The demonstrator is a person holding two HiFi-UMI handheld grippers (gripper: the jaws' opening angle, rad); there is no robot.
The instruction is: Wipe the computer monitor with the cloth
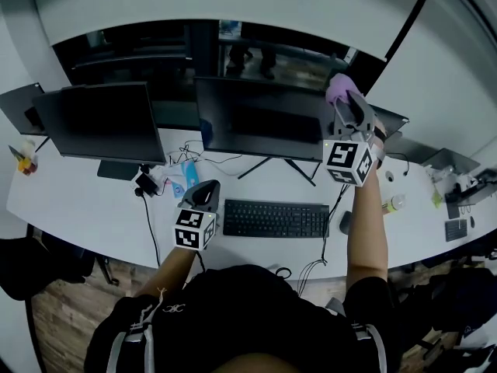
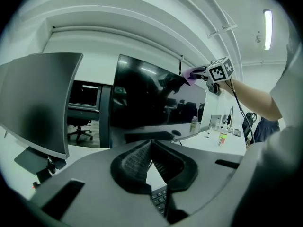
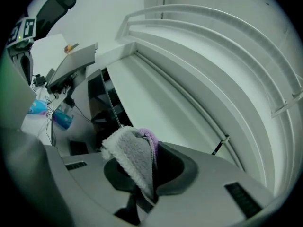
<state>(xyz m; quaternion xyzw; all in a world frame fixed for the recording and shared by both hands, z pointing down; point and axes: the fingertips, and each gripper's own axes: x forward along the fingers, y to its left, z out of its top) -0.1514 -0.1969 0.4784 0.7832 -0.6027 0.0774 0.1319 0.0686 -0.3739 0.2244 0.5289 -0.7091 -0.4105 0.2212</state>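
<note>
Left claw (image 1: 208,189) sits low over the counter (image 1: 85,208), just left of the keyboard (image 1: 276,218), jaws pinched together on nothing. Further back, the right claw (image 1: 347,101) is clamped on the purple-grey cloth (image 1: 338,86), which is up at the top right corner of the monitor (image 1: 260,119).

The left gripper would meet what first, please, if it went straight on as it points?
Most likely the lower screen of the right-hand monitor, though the depth is hard to judge.
</note>
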